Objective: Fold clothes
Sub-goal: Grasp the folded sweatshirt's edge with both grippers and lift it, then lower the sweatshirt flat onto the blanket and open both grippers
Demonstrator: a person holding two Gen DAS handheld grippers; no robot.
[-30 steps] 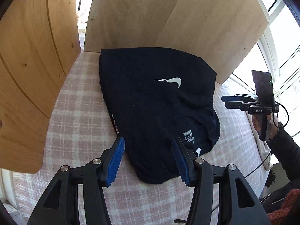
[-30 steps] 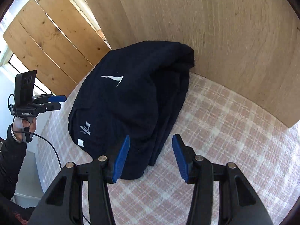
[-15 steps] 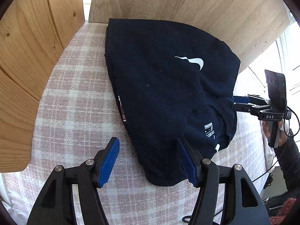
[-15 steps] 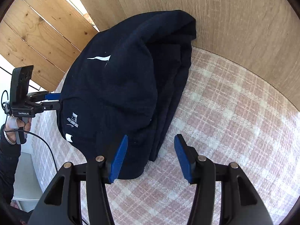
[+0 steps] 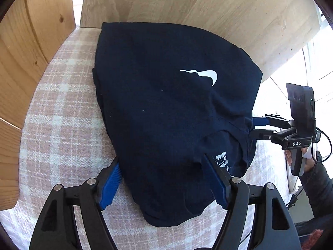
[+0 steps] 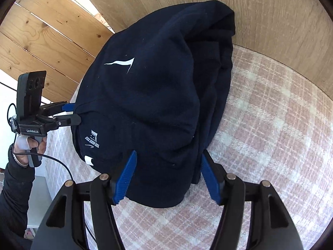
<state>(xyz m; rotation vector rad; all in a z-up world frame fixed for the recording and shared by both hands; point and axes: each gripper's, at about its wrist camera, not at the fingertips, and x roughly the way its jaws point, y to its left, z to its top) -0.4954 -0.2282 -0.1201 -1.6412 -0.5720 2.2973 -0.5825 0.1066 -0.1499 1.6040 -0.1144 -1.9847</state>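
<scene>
Dropped both grippers closer onto folded navy tee [image 5: 166,108] on checked surface [image 5: 62,125]. Left gripper [image 5: 166,184] and right gripper [image 6: 168,176] jaws were opening, straddling near hem, nothing clamped. Judged: regrasp next.

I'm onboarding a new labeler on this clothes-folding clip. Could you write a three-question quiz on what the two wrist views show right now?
1. True or false: the navy T-shirt lies on a plaid cloth.
2. What is printed in white on the shirt's top face? A) a star B) a swoosh logo C) a number
3. Fill in: behind the shirt stand ____ panels.

Key:
1. True. The shirt is bunched and part folded on the pink and white plaid.
2. B. The left claw and the right claw each straddle a near edge of the shirt, jaws opening, pads not pressing.
3. Wooden.
</scene>
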